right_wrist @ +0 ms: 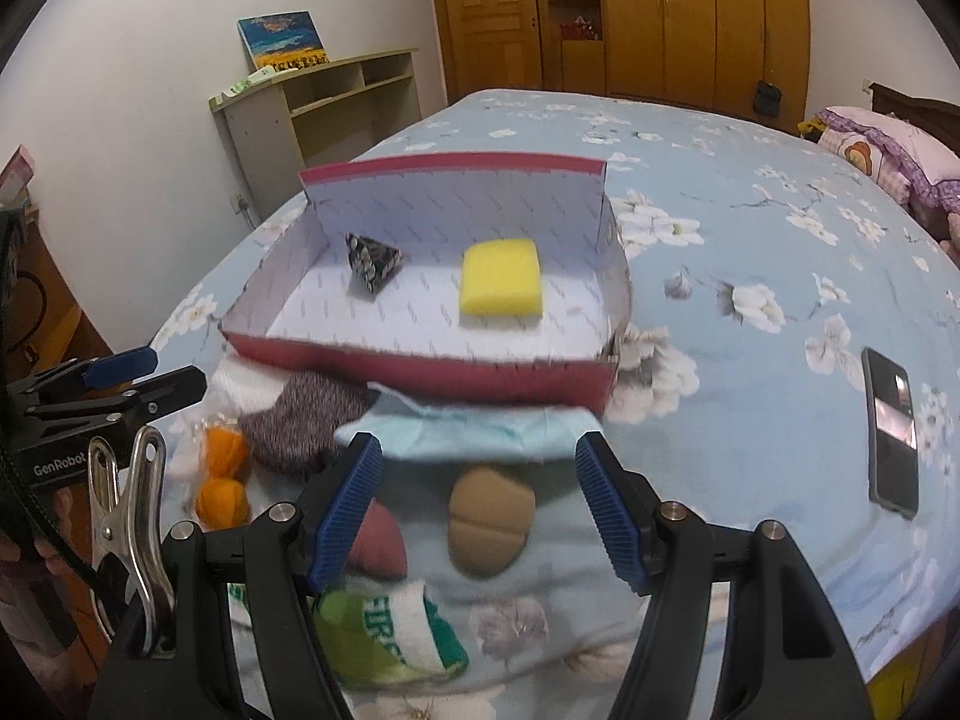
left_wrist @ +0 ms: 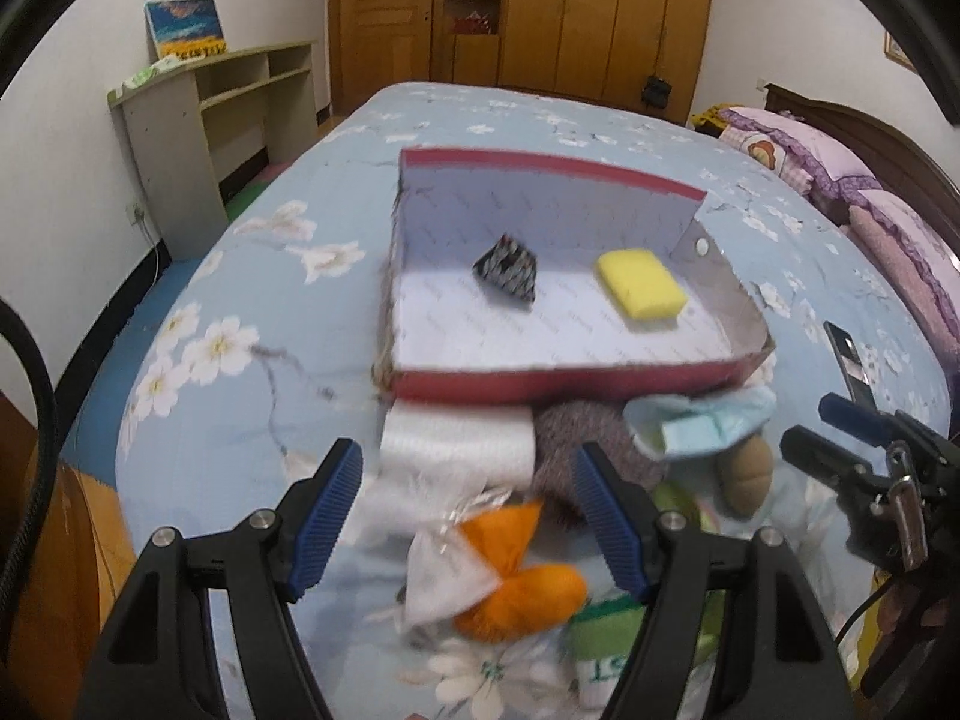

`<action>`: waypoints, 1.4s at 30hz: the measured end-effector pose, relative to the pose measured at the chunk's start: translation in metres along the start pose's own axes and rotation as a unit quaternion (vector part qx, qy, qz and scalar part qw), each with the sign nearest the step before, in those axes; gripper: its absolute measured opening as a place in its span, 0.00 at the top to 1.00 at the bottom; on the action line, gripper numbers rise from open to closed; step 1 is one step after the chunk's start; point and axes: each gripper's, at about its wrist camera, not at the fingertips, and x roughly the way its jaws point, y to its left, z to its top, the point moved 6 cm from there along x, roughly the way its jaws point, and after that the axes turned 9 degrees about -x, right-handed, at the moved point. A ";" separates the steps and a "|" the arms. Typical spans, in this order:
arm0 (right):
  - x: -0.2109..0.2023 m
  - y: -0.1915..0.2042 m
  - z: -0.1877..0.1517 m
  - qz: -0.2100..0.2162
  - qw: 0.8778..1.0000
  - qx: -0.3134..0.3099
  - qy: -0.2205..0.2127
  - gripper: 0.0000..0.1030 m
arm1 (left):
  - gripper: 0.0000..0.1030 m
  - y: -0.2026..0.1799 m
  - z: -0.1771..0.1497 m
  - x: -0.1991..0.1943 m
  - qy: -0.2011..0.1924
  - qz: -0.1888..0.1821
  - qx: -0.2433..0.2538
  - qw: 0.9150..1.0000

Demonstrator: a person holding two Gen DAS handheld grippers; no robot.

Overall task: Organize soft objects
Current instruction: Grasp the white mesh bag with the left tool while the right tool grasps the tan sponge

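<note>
The bed (right_wrist: 750, 228), under a blue floral cover, carries everything. On it stands the red box (right_wrist: 420, 369), apparently the collecting place: a yellow sponge (right_wrist: 501, 279) and a dark patterned pouch (right_wrist: 372, 261) already lie inside. The other soft things wait in a pile just before its near wall: a pale blue cloth (right_wrist: 468, 429), a grey knitted piece (right_wrist: 300, 420), an orange bundle (left_wrist: 522, 570), a tan cushion (right_wrist: 489, 531). The left hand-held gripper (left_wrist: 471, 516) hangs open above the orange bundle; the right hand-held gripper (right_wrist: 480, 507) is open over the tan cushion. "GenRobot" is readable on the left one's body.
</note>
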 end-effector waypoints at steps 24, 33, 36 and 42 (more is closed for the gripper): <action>0.029 0.011 -0.045 0.002 1.000 -0.008 0.027 0.33 | 0.49 0.032 -0.025 0.038 0.024 -0.020 -0.064 0.997; 0.039 0.008 -0.050 0.011 1.000 0.004 0.029 0.40 | 0.49 0.035 -0.036 0.056 0.038 -0.009 -0.070 0.997; 0.042 0.006 -0.050 0.012 0.999 0.010 0.030 0.45 | 0.49 0.035 -0.036 0.057 0.036 -0.007 -0.067 0.997; 0.047 0.002 -0.050 0.014 0.999 0.021 0.031 0.55 | 0.50 0.036 -0.038 0.057 0.036 -0.008 -0.071 0.997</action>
